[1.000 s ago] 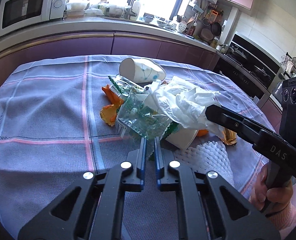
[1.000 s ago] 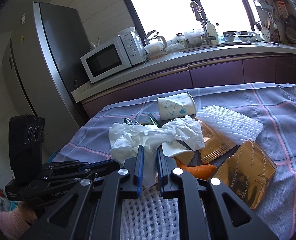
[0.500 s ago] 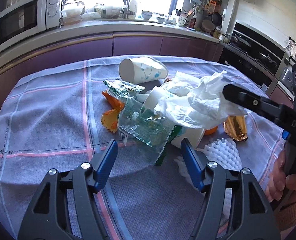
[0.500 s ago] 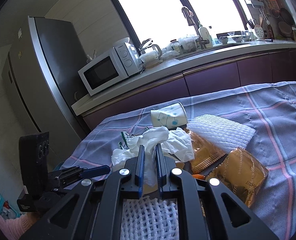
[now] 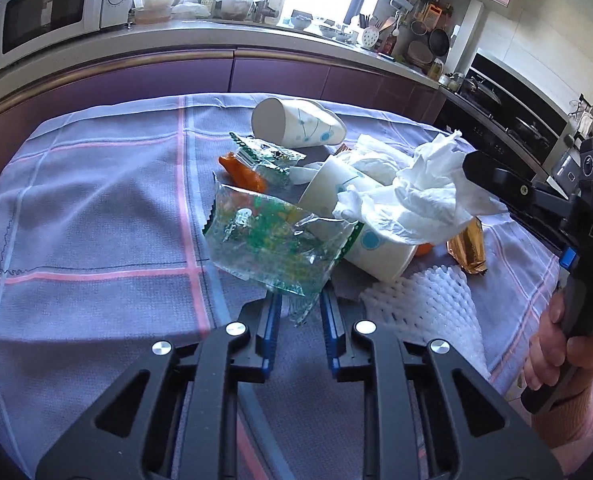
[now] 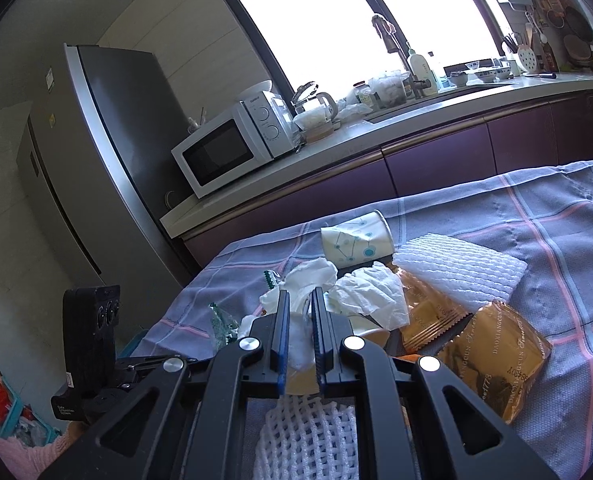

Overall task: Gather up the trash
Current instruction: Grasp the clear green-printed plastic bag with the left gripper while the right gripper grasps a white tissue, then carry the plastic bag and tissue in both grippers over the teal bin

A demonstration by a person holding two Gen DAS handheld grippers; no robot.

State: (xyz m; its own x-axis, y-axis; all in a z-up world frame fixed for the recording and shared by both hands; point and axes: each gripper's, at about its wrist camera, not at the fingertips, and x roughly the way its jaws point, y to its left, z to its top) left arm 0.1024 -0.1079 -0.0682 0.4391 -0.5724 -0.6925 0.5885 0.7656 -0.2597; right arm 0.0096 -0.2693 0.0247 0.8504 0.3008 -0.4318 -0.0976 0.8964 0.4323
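Two grips matter: the left hand-held gripper (image 5: 298, 312), jaws narrowed but not fully clenched, straddles the near corner of the clear green wrapper (image 5: 274, 250) lying straight ahead on the worktop (image 5: 88, 216), while the right hand-held gripper (image 6: 298, 312) pinches the white tissue (image 6: 308, 284).

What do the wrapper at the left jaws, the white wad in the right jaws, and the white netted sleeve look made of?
Clear green-printed wrapper: thin glossy plastic film, see-through with glints. Crumpled white wad: soft matte tissue paper, probably, finely creased. White netted sleeve: likely foam mesh, puffy open lattice.
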